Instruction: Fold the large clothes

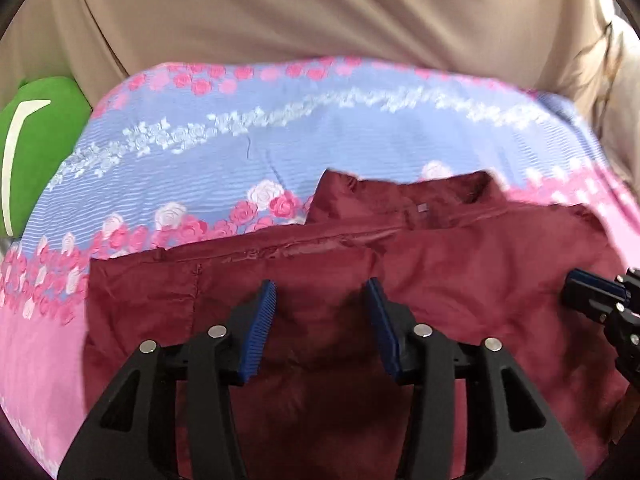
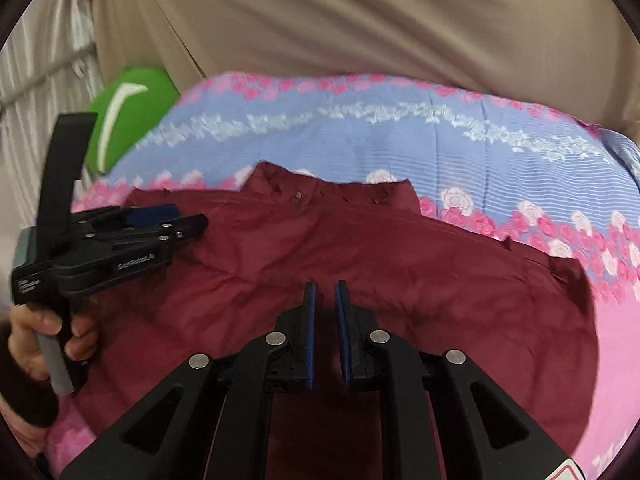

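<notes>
Jacket [image 1: 400,300], dark red and puffy-looking, is lying spread out on a bedsheet [image 1: 280,152] with pink roses and blue stripes. Its collar [image 1: 404,196] is pointing away, toward a tan curtain [image 1: 320,8]. It is looking soft and light, and the shiny cloth is probably slippery, so it may be sliding when pulled. It is wrinkling easily and is not going to break. Good places to grab are probably the edges, like the side seam or the shoulder, where the cloth is bunching into a thick bit.

Left gripper [image 1: 322,300] is hanging over the jacket with its blue pads [image 1: 262,320] standing apart and nothing between them. Right gripper [image 2: 323,296] is hanging over the middle of the jacket with its pads nearly together, with just a thin gap and no cloth in it. A hand [image 2: 60,332] is holding the left gripper's handle.

White letters on the left gripper's side are reading "GenRoboLAI" or something close. A small label behind it is too blurry to read. A tiny tag [image 2: 297,196] inside the collar is too small to read. A green pillow [image 1: 36,140] with a white curved stripe is sitting past the bedsheet.
</notes>
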Demonstrator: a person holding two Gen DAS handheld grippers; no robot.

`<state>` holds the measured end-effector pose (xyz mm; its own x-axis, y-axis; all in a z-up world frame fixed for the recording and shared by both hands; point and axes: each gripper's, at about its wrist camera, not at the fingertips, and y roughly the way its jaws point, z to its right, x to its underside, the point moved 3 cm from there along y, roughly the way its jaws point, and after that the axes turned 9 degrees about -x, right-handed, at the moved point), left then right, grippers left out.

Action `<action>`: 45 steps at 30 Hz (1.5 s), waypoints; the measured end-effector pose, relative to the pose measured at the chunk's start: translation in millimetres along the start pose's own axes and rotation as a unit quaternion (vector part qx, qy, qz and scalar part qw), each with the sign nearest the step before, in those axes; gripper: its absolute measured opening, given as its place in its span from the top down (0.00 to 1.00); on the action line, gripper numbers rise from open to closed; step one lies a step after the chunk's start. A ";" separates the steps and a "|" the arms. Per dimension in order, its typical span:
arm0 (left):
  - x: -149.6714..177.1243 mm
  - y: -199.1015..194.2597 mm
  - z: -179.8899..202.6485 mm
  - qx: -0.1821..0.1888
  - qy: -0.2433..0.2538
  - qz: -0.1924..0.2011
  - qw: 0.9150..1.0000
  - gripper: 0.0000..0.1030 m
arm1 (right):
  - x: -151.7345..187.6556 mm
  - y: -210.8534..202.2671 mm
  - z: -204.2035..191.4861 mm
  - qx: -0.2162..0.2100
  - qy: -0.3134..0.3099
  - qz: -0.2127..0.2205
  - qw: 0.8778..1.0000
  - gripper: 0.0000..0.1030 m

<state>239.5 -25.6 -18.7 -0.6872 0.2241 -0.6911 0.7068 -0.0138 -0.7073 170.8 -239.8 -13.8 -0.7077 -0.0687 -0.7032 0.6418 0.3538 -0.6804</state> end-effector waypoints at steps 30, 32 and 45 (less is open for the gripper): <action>14.3 55.3 -94.5 -0.025 -0.090 -0.018 0.995 0.41 | 38.7 -12.9 184.4 0.065 0.242 0.045 0.967 1.00; 14.8 51.0 -95.8 -0.039 -0.090 -0.015 0.995 0.39 | 39.3 -16.8 186.1 0.064 0.250 0.052 0.965 1.00; 60.2 -78.5 -77.9 -0.083 -0.066 0.011 0.994 0.20 | 15.6 -48.4 -26.0 -0.020 0.067 0.023 0.997 0.85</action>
<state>155.7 64.8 6.8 -0.6799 0.0947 -0.7271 0.7320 0.1472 -0.6653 121.0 -233.7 13.6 -0.7122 0.0737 -0.6981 0.6645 0.3914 -0.6366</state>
